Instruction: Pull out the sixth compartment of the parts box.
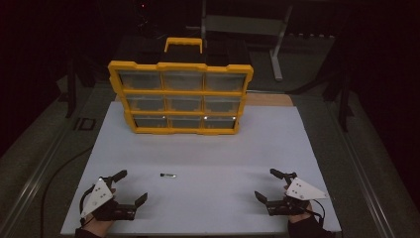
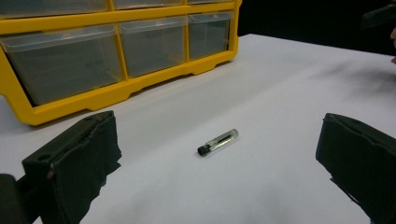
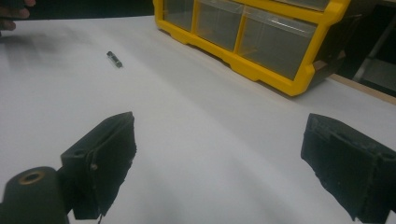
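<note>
A small clear vial with a black cap [image 1: 168, 175] lies on its side on the white board [image 1: 208, 148], left of centre. My left gripper [image 1: 132, 186] rests open just left of and nearer than the vial. Its own view has the vial [image 2: 217, 142] lying ahead between the wide-apart jaws of the left gripper [image 2: 217, 126]. My right gripper [image 1: 266, 184] rests open at the near right, with nothing between its fingers. From the right gripper [image 3: 220, 123] the vial [image 3: 114, 59] lies far off to the upper left.
A yellow organizer case [image 1: 181, 94] with clear drawers and a top handle stands upright at the back of the board; its drawers [image 2: 154, 44] look empty. A wooden table edge [image 1: 270, 99] shows behind it. Dark floor and metal frame legs [image 1: 277, 44] surround the table.
</note>
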The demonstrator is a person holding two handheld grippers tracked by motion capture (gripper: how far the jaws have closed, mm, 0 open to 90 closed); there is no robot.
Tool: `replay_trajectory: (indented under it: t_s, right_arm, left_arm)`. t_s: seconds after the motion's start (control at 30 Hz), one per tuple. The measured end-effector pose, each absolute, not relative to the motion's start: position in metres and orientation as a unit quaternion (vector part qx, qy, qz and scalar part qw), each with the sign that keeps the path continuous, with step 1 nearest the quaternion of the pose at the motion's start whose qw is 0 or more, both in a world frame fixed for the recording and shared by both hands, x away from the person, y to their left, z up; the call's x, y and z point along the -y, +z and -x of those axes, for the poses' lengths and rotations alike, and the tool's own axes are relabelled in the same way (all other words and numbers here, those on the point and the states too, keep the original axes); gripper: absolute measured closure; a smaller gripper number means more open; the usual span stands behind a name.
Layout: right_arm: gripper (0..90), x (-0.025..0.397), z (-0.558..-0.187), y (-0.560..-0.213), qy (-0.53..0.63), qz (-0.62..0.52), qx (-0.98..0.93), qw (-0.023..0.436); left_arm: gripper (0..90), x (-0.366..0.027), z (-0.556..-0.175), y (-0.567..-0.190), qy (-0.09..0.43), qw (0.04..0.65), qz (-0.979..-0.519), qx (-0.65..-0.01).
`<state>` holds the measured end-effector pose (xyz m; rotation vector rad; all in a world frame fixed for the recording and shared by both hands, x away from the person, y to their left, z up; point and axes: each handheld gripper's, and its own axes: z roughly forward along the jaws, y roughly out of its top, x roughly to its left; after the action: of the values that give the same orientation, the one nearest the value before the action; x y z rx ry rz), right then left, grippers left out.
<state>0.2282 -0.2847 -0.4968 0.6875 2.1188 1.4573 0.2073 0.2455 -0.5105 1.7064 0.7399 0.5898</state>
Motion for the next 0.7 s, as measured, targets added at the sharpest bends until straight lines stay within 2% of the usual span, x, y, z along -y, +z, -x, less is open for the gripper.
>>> replay_trajectory:
  t_s: [0.7]
  right_arm:
    - [10.3, 0.2858, -0.2308, -0.4976, 0.525, -0.255, -0.773, 0.247]
  left_arm:
    - [0.1, -0.2459, -0.2059, -0.5086, 0.262, 0.567, -0.717, -0.309]
